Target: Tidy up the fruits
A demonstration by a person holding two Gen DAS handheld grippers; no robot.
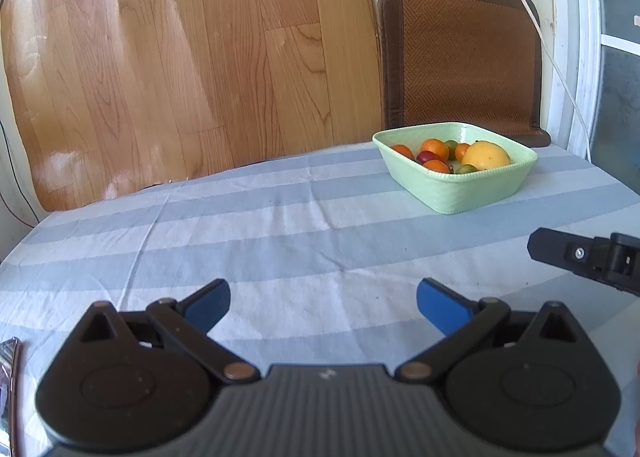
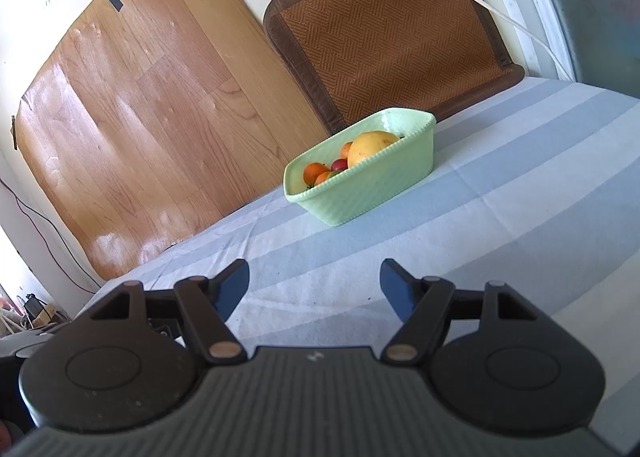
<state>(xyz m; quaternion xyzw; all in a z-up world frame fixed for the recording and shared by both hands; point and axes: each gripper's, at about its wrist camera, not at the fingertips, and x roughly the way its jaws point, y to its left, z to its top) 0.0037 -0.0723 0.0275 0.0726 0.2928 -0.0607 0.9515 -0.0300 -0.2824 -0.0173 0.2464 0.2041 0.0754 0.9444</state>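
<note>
A pale green basket [image 1: 460, 193] stands on the striped tablecloth at the far right; it also shows in the right wrist view [image 2: 372, 193]. It holds a large yellow fruit [image 1: 486, 155] [image 2: 370, 145], small orange fruits [image 1: 434, 147] [image 2: 314, 172], a red one [image 1: 426, 156] [image 2: 339, 165] and small green ones [image 1: 466, 168]. My left gripper [image 1: 323, 303] is open and empty, low over the cloth, well short of the basket. My right gripper [image 2: 315, 285] is open and empty, also short of the basket. Part of the right gripper [image 1: 588, 261] shows at the left wrist view's right edge.
The blue and white striped tablecloth [image 1: 280, 241] covers the table. A wood-pattern sheet [image 1: 180, 57] and a brown woven mat [image 1: 460, 57] lean on the wall behind. A white cable [image 1: 552, 57] hangs at the right. A shiny object [image 1: 8, 377] lies at the left edge.
</note>
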